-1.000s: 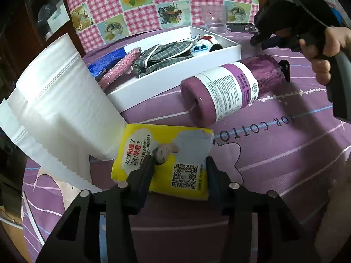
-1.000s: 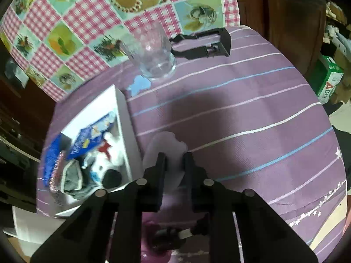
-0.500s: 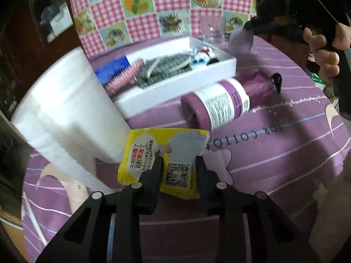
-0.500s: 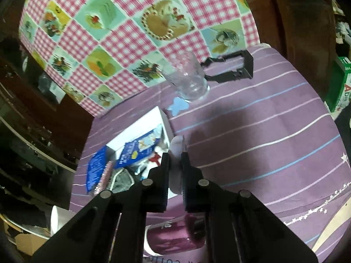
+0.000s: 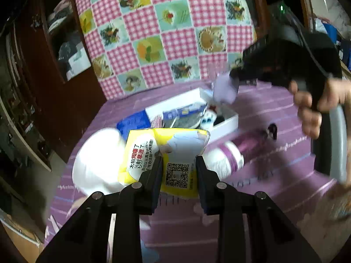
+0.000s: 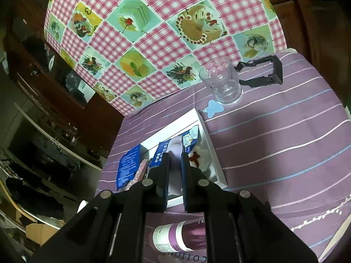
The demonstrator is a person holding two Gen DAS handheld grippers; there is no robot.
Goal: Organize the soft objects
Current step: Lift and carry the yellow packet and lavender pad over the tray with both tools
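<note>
My left gripper (image 5: pixel 178 164) is shut on a yellow tissue packet (image 5: pixel 166 151) with a QR code and holds it lifted above the purple cloth. My right gripper (image 6: pixel 174 160) is shut on a pale lilac soft piece (image 6: pixel 175 151), held above the white box (image 6: pixel 216 164); the piece also shows in the left wrist view (image 5: pixel 224 88), over the box (image 5: pixel 228 122). The box holds blue packets (image 6: pixel 163 153), a grey checked cloth (image 5: pixel 184 121) and a small white plush toy (image 6: pixel 203 155).
A purple roll with a white label (image 5: pixel 228 155) lies right of the packet. A white paper roll (image 5: pixel 98 164) stands at the left. A glass cup (image 6: pixel 223 83), a blue butterfly cutout (image 6: pixel 212 109) and a black clamp (image 6: pixel 265 72) sit behind the box.
My left gripper has closed on the yellow packet and lifted it off the cloth. My right gripper has carried the lilac piece up and over the white box.
</note>
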